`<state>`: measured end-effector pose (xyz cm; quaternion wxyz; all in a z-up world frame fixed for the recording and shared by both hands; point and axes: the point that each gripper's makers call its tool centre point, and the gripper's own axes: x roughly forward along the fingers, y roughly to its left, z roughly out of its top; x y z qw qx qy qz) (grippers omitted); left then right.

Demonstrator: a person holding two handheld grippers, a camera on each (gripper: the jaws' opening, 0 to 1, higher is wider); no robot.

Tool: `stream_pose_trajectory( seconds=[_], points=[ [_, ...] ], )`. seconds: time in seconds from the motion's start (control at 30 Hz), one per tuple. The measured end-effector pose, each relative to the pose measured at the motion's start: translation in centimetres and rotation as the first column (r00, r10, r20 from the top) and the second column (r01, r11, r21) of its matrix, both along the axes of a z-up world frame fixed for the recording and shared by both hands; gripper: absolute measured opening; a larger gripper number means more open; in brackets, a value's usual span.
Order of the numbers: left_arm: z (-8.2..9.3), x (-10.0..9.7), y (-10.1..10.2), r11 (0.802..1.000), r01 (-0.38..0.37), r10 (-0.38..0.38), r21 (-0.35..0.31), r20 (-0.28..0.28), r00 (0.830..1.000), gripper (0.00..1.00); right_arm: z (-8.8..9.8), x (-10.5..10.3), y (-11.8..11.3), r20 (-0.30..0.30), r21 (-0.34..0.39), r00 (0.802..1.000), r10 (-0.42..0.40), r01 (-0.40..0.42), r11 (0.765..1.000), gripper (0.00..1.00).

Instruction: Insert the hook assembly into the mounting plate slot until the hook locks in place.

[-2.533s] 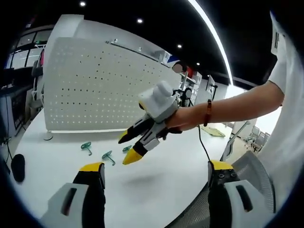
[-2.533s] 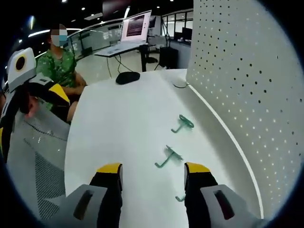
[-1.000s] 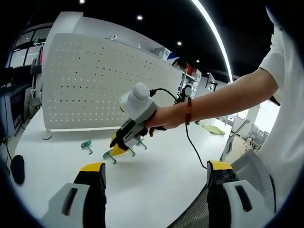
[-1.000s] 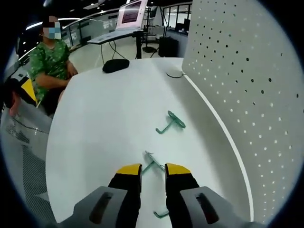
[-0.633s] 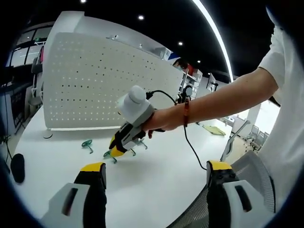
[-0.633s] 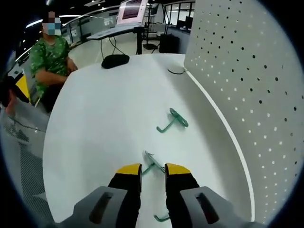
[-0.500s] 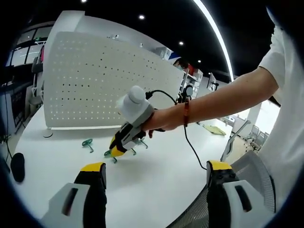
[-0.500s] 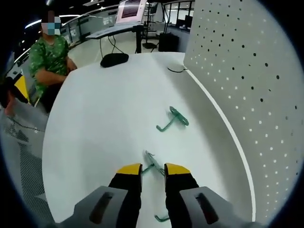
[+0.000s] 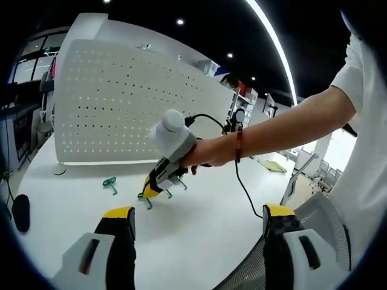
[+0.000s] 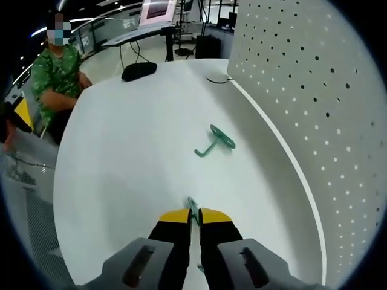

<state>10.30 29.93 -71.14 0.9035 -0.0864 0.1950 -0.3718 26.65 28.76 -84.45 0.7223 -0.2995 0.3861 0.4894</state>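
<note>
While the right gripper (image 10: 193,219) clamps its stem, the thin green plastic hook (image 10: 192,207) looks light, stiff, twist-prone; the left gripper (image 9: 196,220) stands apart at six o'clock.

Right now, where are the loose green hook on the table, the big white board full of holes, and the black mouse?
loose green metal hook (image 10: 213,141), right gripper view, bent shank.
white perforated board (image 9: 121,109), left gripper view, front face.
black computer mouse (image 10: 138,70), right gripper view, top.

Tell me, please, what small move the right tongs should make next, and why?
Probably lift the green hook off the white table and turn toward the pegboard. The right tongs appear shut on it, low at the surface, while the board stands upright to one side. Another green hook lies loose further ahead.
</note>
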Motion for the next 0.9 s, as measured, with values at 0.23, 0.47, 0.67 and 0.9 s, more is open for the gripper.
stream_pose_trajectory(
  seconds=[0.23,0.47,0.67,0.9],
  points=[
    [0.1,-0.1,-0.3,1.000,0.006,-0.006,0.005,0.005,1.000,0.89,0.2,0.0,-0.3,0.013,0.008,0.999,-0.033,0.033,0.999,0.00],
    [0.3,0.2,-0.4,1.000,0.007,-0.007,0.004,0.009,1.000,0.89,1.9,0.2,-0.1,0.021,0.078,0.997,-0.078,0.076,0.994,0.00],
    [0.5,0.3,-0.8,1.000,0.013,-0.013,-0.003,0.007,1.000,0.88,3.0,0.0,0.1,0.027,0.115,0.996,-0.087,0.083,0.990,0.00],
    [0.6,0.9,-0.4,0.999,-0.034,0.034,-0.014,0.020,0.999,0.84,4.0,-0.5,0.3,0.035,0.163,0.994,-0.103,0.096,0.982,0.00]
  ],
)
